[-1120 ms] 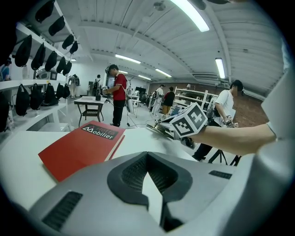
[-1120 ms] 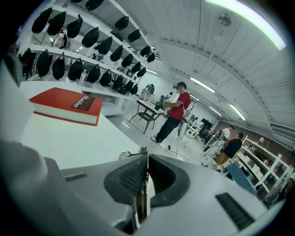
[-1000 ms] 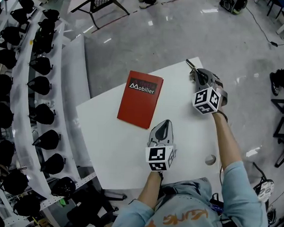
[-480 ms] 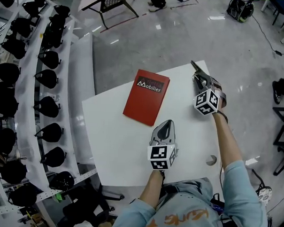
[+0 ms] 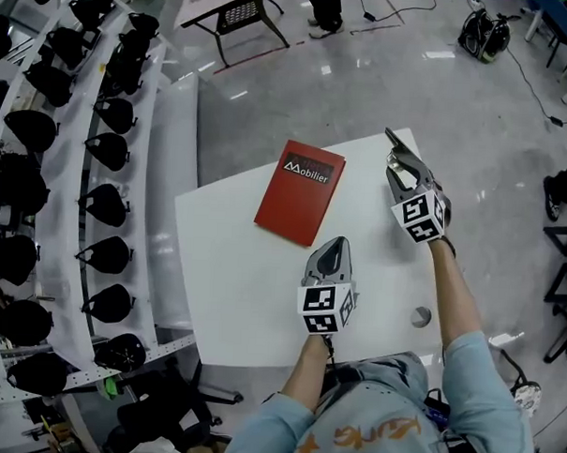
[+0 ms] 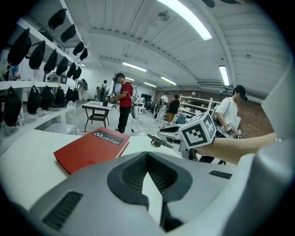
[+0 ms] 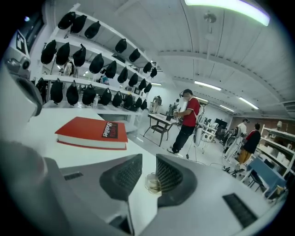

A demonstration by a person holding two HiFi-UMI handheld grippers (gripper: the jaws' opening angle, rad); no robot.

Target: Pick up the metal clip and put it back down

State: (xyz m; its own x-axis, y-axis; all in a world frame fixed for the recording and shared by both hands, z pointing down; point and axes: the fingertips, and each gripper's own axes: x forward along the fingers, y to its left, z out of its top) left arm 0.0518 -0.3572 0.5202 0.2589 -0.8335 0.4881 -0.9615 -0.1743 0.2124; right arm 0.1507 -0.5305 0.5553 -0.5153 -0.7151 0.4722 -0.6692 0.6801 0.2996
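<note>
I am pinching the metal clip [image 7: 153,183] in my right claw [image 7: 147,161], the pads closing on its near end so that the rest is sticking out ahead of the tips toward 12 o'clock. In the head view the clip [image 5: 390,138] is poking past the far right corner of the white table [image 5: 234,284]. I judge it is riding clear of the top rather than resting on it, which fits the lifting half of the job, with the setting down not yet done. My left claw [image 6: 147,154] is sitting with its jaws drawn together on nothing, parked low over the middle of the table at about 7 o'clock from the right one, I think simply to be out of the way. The red book [image 5: 300,192] is lying flat at 11 o'clock from the left claw, well apart from the clip, so I am reckoning on the bare corner below the clip as the place to lower it.
</note>
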